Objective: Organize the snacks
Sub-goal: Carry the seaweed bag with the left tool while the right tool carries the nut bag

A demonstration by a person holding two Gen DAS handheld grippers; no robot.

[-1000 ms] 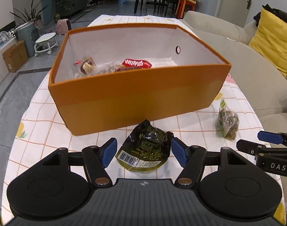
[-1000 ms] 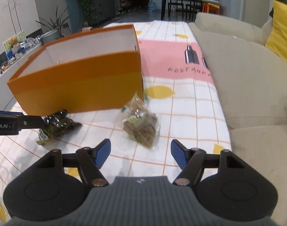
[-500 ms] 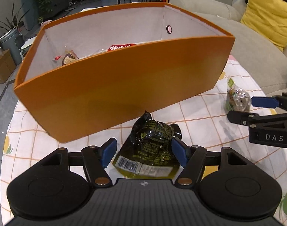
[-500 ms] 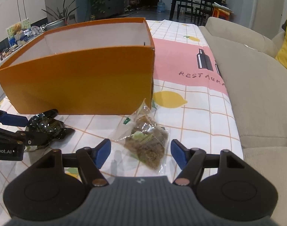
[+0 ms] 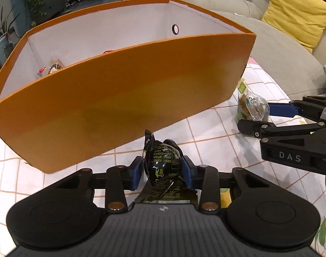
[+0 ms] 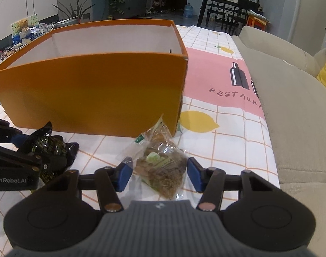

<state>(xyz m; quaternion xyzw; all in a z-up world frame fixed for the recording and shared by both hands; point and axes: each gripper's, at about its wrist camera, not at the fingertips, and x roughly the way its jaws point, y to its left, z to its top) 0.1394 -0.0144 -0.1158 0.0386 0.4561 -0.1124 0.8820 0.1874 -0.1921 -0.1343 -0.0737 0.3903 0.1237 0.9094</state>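
Dark snack packet [image 5: 164, 167]: it sits on the tablecloth [image 5: 216, 132] just in front of the near wall of the orange box, pinched between the 2 blue pads of the left gripper [image 5: 163, 170]; the wrapper is squeezed narrow and stands up.
Clear snack bag [image 6: 160, 162]: it lies on the tablecloth near the right near corner of the box, with brown pieces and a green label inside.
Right gripper [image 6: 159, 173]: its fingers are spread around the clear snack bag, 1 pad on each side; whether the pads touch the film, I cannot tell.
Orange box [image 5: 124, 98]: open on top, white inside, a round hole in the far wall. At the left inside corner 1 small wrapped snack [image 5: 50, 69] shows above the rim. Near the middle only a red edge of another wrapper [image 5: 108, 52] shows.
Tablecloth: white with orange grid lines, yellow lemons, and a pink field with bottle drawings on the far right.
Sofa [image 6: 291, 107]: beige, along the right side of the table, with a yellow cushion [image 5: 295, 10].
Change from 0.5 s ago: the left pads were apart beside the dark snack packet, now they press it. The right pads were behind the clear snack bag, now they stand at its 2 sides. The box looks closer in both views.
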